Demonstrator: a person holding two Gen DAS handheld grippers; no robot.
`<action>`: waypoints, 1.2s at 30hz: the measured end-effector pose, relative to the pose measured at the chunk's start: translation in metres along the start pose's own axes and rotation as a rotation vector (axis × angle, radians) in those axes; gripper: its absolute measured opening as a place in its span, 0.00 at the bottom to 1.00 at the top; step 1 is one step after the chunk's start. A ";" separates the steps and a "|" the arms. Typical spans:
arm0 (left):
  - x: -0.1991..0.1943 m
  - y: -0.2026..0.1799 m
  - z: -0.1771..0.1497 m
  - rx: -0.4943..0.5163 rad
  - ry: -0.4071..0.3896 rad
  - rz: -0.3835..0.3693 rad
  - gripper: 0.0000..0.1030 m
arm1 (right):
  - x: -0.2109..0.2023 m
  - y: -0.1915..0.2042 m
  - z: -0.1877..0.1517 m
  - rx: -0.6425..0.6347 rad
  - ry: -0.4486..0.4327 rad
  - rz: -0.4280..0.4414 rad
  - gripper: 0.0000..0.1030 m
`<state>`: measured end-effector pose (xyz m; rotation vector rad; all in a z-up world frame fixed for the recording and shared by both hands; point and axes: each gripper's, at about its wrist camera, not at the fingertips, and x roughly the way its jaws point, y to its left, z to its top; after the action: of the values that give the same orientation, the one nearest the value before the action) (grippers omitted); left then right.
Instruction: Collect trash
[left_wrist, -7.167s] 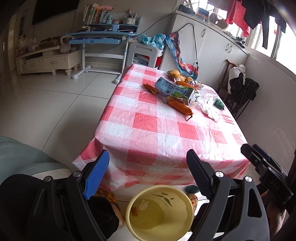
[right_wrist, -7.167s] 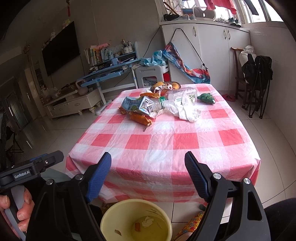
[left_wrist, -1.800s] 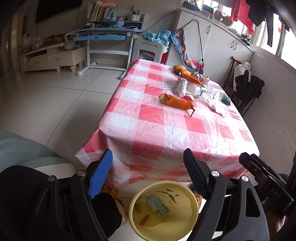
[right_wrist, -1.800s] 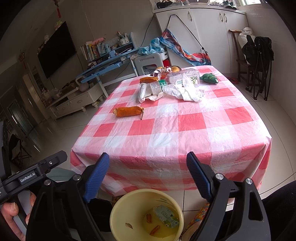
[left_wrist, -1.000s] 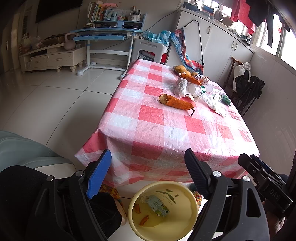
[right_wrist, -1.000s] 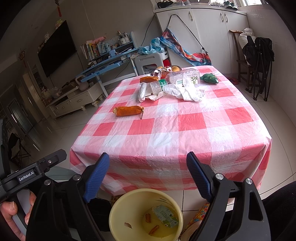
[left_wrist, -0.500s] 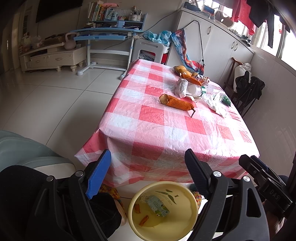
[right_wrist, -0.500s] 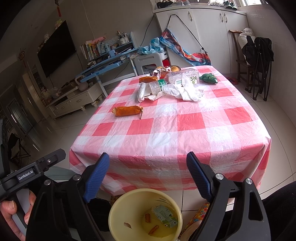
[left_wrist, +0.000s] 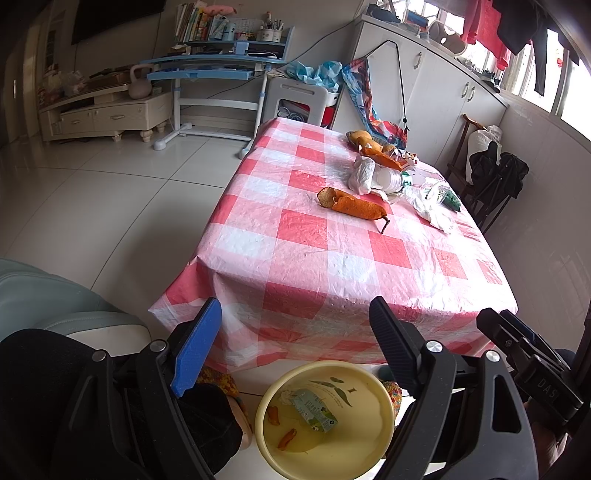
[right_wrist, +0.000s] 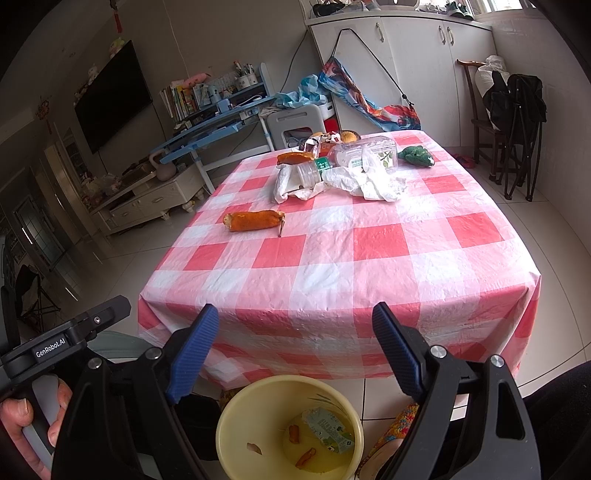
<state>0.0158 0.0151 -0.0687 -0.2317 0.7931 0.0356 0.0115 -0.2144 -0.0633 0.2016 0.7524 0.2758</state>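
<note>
A: While both sets of jaws stand wide with nothing between them, what sits closest to the fingers?

B: The yellow bin (right_wrist: 290, 428), just below and ahead of the tips of the right gripper (right_wrist: 291, 347) and the left gripper (left_wrist: 295, 343). It holds a crumpled green carton (right_wrist: 327, 430) and 3 or so orange scraps. So part of the trash is in already, I judge.

A: And past the tips?

B: The hanging edge of the checked tablecloth (right_wrist: 332, 266), then a bare stretch of table. The nearest piece after that is the orange peel (right_wrist: 255, 220), well apart from both pairs of fingers.

A: Which way does it lie?

B: From the right gripper it is ahead and off to the left; from the left gripper (left_wrist: 352, 207) it is ahead and a little to the right. Its long axis runs roughly across the line of the right fingers, stalk end to the right. The left hand looks the nearer, though the fisheye makes that a guess.

A: Beyond it?

B: The heap: a plastic bottle (right_wrist: 314, 171), white bags (right_wrist: 369, 182), a clear box (right_wrist: 369, 151), a green lump (right_wrist: 417, 156) at the far right.
</note>
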 end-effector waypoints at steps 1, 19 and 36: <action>0.000 0.000 0.000 0.000 0.000 0.000 0.76 | 0.000 0.000 0.000 0.000 -0.001 -0.001 0.79; 0.005 0.006 0.010 -0.047 0.010 -0.035 0.76 | 0.001 -0.011 0.011 0.023 -0.010 -0.007 0.79; 0.079 -0.052 0.099 0.330 0.051 -0.092 0.76 | 0.068 -0.056 0.109 -0.062 0.082 -0.061 0.79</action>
<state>0.1470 -0.0183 -0.0479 0.0439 0.8259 -0.1870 0.1441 -0.2545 -0.0444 0.1089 0.8282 0.2500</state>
